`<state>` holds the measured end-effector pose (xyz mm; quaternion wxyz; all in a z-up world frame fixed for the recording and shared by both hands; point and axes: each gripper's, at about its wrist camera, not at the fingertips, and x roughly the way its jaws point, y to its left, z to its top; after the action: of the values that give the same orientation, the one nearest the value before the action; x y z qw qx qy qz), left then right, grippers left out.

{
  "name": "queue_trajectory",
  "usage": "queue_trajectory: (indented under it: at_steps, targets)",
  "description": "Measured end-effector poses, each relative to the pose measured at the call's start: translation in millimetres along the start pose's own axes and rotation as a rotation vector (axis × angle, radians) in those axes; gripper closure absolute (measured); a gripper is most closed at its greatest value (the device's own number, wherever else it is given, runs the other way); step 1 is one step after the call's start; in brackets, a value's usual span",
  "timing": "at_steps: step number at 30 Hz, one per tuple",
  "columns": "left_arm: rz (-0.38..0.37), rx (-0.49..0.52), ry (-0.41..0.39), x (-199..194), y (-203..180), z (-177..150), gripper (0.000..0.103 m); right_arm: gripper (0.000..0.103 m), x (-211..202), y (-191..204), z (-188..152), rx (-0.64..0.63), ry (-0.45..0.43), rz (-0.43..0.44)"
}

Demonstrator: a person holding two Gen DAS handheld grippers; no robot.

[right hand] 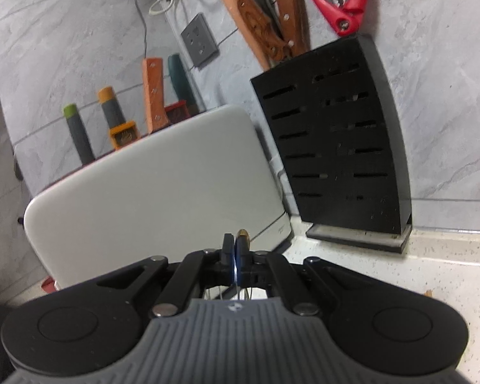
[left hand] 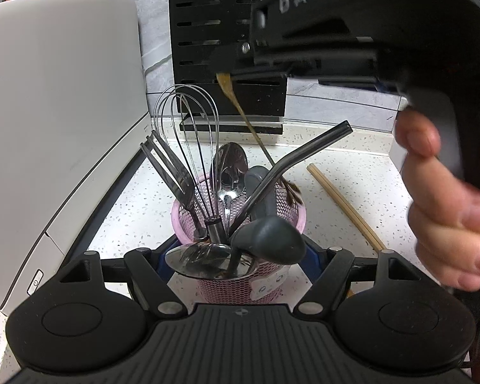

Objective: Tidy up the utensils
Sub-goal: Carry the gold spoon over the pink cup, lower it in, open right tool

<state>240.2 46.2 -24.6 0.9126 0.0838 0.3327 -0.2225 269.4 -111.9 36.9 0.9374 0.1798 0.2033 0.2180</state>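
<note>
Left wrist view, left claw (left hand: 240,256) gripping pink mesh basket (left hand: 240,220) on counter (left hand: 352,172), right claw (left hand: 222,72) clamped on wooden utensil (left hand: 240,108).

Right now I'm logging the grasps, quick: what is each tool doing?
Left tool: closed around the pink mesh holder.
Right tool: shut on a thin golden utensil.

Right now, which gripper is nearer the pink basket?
Left. The left gripper straddles the pink basket; the right gripper is above it, holding a wooden utensil.
</note>
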Motion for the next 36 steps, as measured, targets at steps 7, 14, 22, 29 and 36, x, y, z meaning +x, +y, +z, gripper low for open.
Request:
queue_trajectory:
  at_steps: [7, 14, 22, 29, 36]
  targets:
    - [0.000, 0.003, 0.006, 1.8, -2.0, -1.0, 0.017, 0.103, 6.4, -3.5, -1.9, 0.017, 0.010, 0.002]
    - [-0.009, 0.000, 0.011, 3.4, -0.2, -0.3, 0.018, 0.103, -16.7, -8.2, -5.0, -0.022, 0.029, 0.043]
    - [-0.011, -0.004, 0.015, 4.9, 1.0, 1.7, 0.018, 0.103, -43.0, -19.9, -8.2, -0.057, 0.070, 0.101]
    - [-0.007, -0.004, 0.015, 6.6, 0.9, 2.4, 0.018, 0.103, -39.9, -23.4, -18.8, -0.086, 0.176, 0.114]
    - [-0.008, -0.005, 0.015, 6.3, 1.2, 2.1, 0.018, 0.100, -36.1, -23.1, -19.1, -0.072, 0.199, 0.107]
